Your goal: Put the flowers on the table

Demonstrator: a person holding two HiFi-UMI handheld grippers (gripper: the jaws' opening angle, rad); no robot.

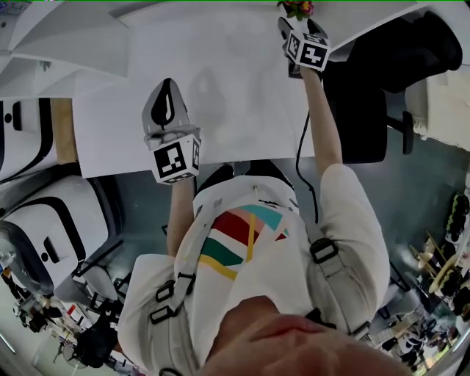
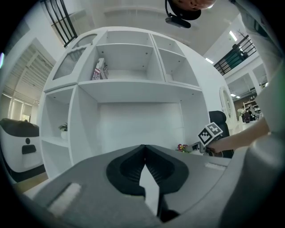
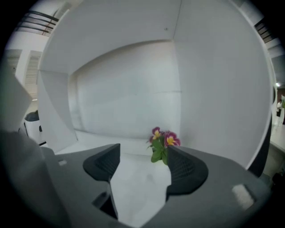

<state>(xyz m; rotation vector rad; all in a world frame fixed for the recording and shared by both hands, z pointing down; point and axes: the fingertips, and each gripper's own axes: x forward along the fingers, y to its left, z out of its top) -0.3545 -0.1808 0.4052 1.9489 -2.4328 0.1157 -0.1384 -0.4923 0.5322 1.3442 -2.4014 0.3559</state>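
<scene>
A small bunch of purple and yellow flowers (image 3: 162, 141) with green leaves stands on the white table at its far right, close to a white back wall. My right gripper (image 3: 143, 151) is open just short of the flowers, which sit ahead of its right finger (image 3: 185, 167), apart from it. In the head view the flowers (image 1: 297, 9) show at the top edge, just beyond the right gripper (image 1: 297, 23). My left gripper (image 1: 167, 94) hovers over the table's near middle, shut and empty. From the left gripper view (image 2: 144, 150), the flowers (image 2: 181, 147) lie far to the right.
The white table (image 1: 228, 81) runs under a white shelf unit (image 2: 129, 89) holding a patterned box (image 2: 100, 70) and a small potted plant (image 2: 64, 128). A black office chair (image 1: 382, 81) stands at the table's right end. White pod-like furniture (image 1: 44, 220) is at the left.
</scene>
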